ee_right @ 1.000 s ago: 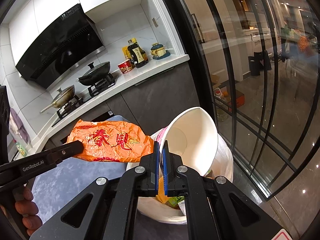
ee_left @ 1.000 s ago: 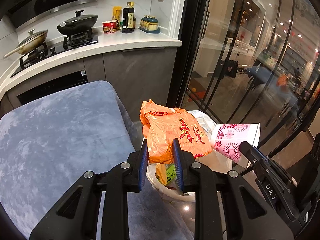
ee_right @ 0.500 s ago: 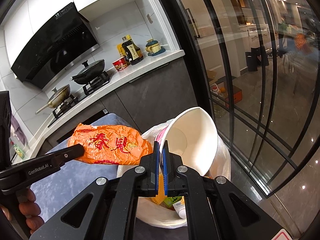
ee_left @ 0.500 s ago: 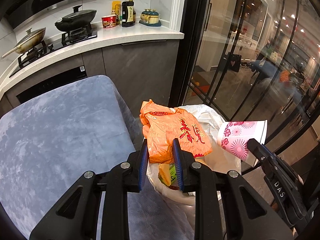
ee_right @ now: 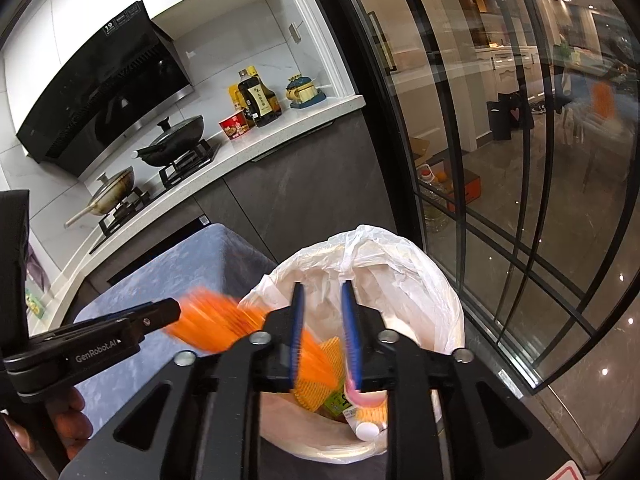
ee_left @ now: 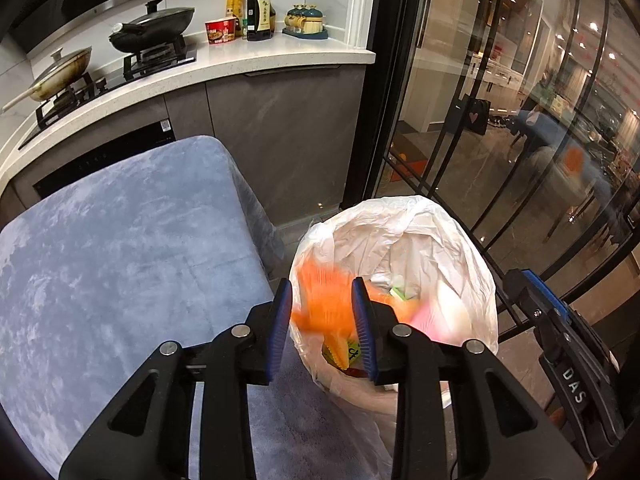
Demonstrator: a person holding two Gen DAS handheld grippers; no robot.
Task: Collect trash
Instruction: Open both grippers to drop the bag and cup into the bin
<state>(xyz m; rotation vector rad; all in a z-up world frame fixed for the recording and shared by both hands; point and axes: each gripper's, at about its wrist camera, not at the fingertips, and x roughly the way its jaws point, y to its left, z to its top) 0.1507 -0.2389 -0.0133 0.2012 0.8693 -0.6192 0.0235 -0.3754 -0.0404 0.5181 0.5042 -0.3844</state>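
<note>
Fingers of both grippers, left gripper (ee_left: pixel 322 322) and right gripper (ee_right: pixel 323 330), are opening, clamping nothing. The orange wrapper (ee_left: pixel 326 306) falls, blurred, into the lined bin (ee_left: pixel 404 220). I hold both over the rim until it lands.

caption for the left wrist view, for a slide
Left gripper opening to drop a blurred orange wrapper into the white-lined trash bin beside a blue-covered table.

The bin (ee_left: pixel 400 240) mouth was left open from above, hemmed by the table (ee_left: pixel 120 260) and glass door (ee_left: pixel 500 140).
</note>
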